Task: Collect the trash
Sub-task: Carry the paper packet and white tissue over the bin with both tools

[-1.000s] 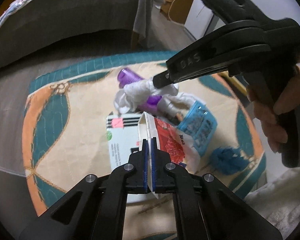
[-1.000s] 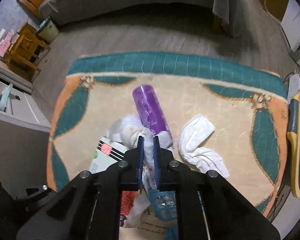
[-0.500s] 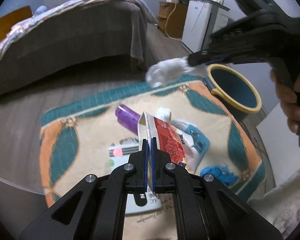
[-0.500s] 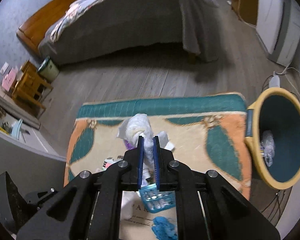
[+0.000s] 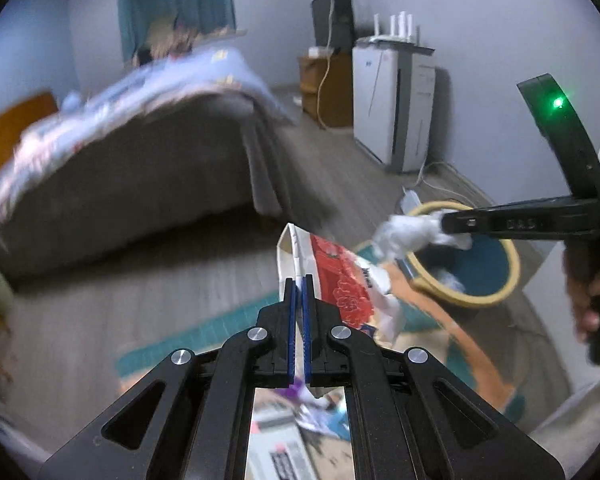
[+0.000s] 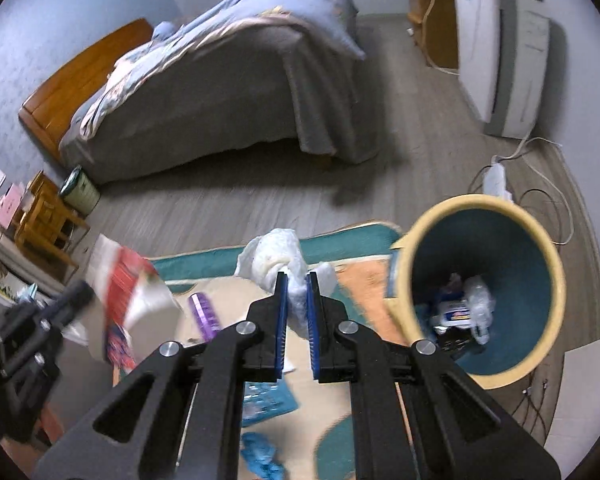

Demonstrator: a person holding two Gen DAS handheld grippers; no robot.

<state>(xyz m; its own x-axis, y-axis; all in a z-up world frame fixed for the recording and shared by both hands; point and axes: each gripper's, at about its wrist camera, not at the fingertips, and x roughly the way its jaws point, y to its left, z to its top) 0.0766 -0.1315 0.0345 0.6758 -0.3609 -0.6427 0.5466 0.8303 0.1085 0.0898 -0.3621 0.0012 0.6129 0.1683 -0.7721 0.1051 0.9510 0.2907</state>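
My left gripper [image 5: 299, 280] is shut on a white carton with a red print [image 5: 336, 280], held up in the air; the same carton [image 6: 120, 276] shows blurred at the left of the right wrist view. My right gripper [image 6: 296, 278] is shut on a crumpled white tissue wad [image 6: 274, 256], lifted beside the rim of the yellow bin with a teal inside [image 6: 480, 216]. From the left wrist view the tissue wad [image 5: 404, 234] hangs at the near edge of that bin [image 5: 496, 300]. The bin holds some wrappers.
On the teal and orange rug [image 6: 364, 276] lie a purple bottle [image 6: 206, 314], a blue blister pack [image 6: 266, 400] and a blue crumpled scrap [image 6: 260, 458]. A bed [image 6: 220, 80], a white appliance [image 6: 500, 52], a power strip with cables [image 6: 496, 172] and wooden furniture [image 6: 40, 220] surround it.
Both grippers rose from the rug with their loads. The right one carried the tissue rightward to the bin's rim; the left lifted the carton clear of the litter pile.
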